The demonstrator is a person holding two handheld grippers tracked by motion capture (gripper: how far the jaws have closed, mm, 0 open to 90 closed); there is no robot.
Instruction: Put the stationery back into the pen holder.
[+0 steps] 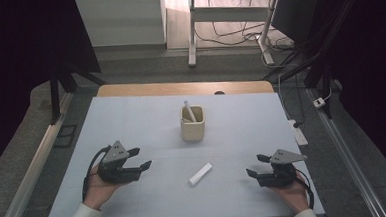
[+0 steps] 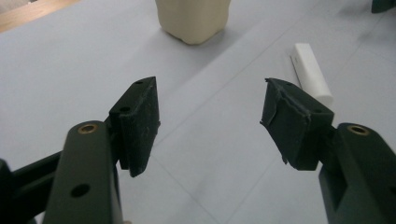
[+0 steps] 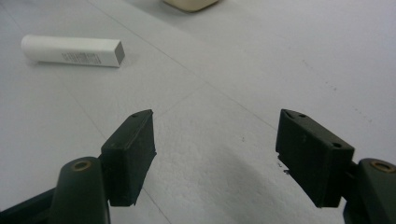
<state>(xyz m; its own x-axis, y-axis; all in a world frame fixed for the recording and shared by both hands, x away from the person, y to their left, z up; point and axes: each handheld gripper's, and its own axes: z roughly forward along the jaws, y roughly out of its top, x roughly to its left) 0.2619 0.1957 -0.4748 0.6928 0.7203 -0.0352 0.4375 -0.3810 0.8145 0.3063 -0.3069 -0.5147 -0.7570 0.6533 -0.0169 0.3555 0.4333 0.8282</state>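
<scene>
A cream cup (image 1: 193,123) stands near the middle of the pale blue mat (image 1: 131,121), with one white tube (image 1: 189,111) leaning inside it. A second white tube (image 1: 200,174) lies flat on the mat in front of the cup, between my two grippers. My left gripper (image 1: 140,159) sits low at the front left, open and empty, pointing toward the lying tube (image 2: 312,73) and the cup (image 2: 194,19). My right gripper (image 1: 257,165) rests at the front right, also open with nothing between its jaws; the tube (image 3: 72,51) lies ahead to its left.
The mat covers a wooden table whose far edge (image 1: 185,88) shows beyond it. Metal rails (image 1: 31,167) run along both sides. A desk frame (image 1: 192,33) and cables stand on the floor behind.
</scene>
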